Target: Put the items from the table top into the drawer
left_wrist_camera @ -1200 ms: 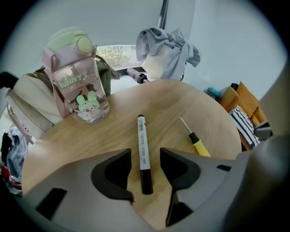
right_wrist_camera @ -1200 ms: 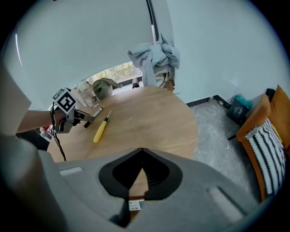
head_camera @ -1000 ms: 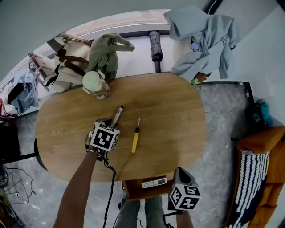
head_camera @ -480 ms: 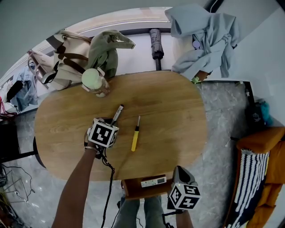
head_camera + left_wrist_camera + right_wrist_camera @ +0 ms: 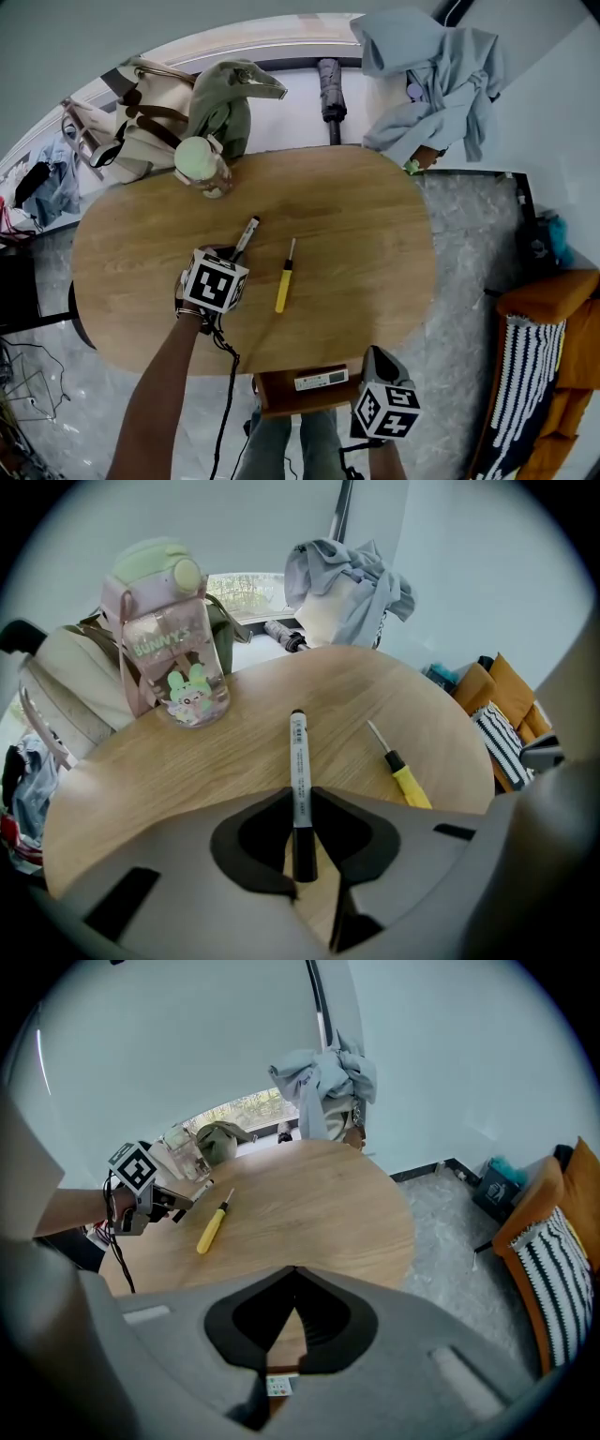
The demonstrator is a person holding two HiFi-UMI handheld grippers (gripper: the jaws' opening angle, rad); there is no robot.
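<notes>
Clamped marker [image 5: 299, 752] with left tool [image 5: 302, 799], jaws having just closed onto it; marker flat on tabletop [image 5: 356, 244], pointing toward bottle [image 5: 202, 164]. Screwdriver [image 5: 284, 286] loose beside it, apart from both tools. Held right tool [image 5: 295, 1279] clenched, empty, by open drawer [image 5: 309, 389] at tabletop's near edge.

bag [image 5: 141, 141]: off the table's [image 5: 366, 244] far-left edge
green garment [image 5: 225, 108]: draped against bag
umbrella [image 5: 328, 89]: beyond far edge
blue-grey garment [image 5: 431, 84]: far-right

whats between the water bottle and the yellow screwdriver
The marker, as the head view shows; its near end sits in the left gripper's jaws, which have just been closing on it.
</notes>
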